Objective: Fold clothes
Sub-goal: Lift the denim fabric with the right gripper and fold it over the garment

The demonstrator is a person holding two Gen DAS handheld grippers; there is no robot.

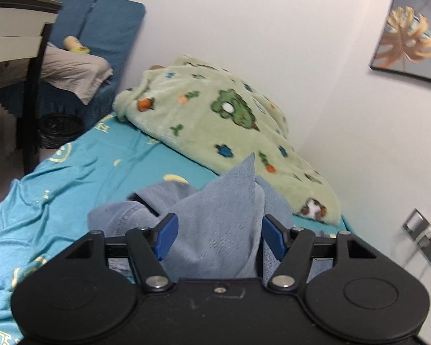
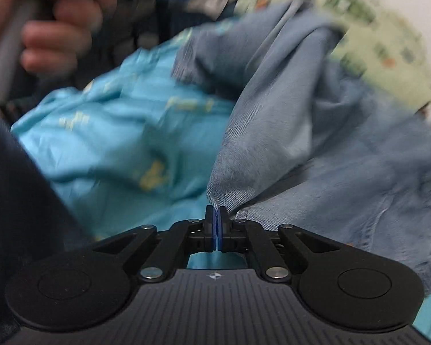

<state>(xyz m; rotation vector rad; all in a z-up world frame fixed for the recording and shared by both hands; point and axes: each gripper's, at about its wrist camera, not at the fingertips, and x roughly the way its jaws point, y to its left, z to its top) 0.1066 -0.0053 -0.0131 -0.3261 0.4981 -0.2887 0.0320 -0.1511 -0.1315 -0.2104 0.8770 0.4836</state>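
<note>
1. 2 grippers on 1 blue-grey garment (image 2: 287,109), lifted off teal sheet (image 1: 71,172); right gripper (image 2: 216,224) pinched tight on a corner.
2. Left gripper (image 1: 218,238) wide, bunched cloth between pads; grip unclear.
3. Fabric runs up-right from right pinch; left hand (image 2: 51,28) far up-left.

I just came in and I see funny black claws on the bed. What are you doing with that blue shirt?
A person is folding clothes with a claw tool in each hand. The right gripper is pinched shut on an edge of the blue shirt, pulling it up off the turquoise sheet. The left gripper has a bunch of the same shirt between its fingers. A green blanket lies crumpled by the wall. Nothing is folded yet.
</note>
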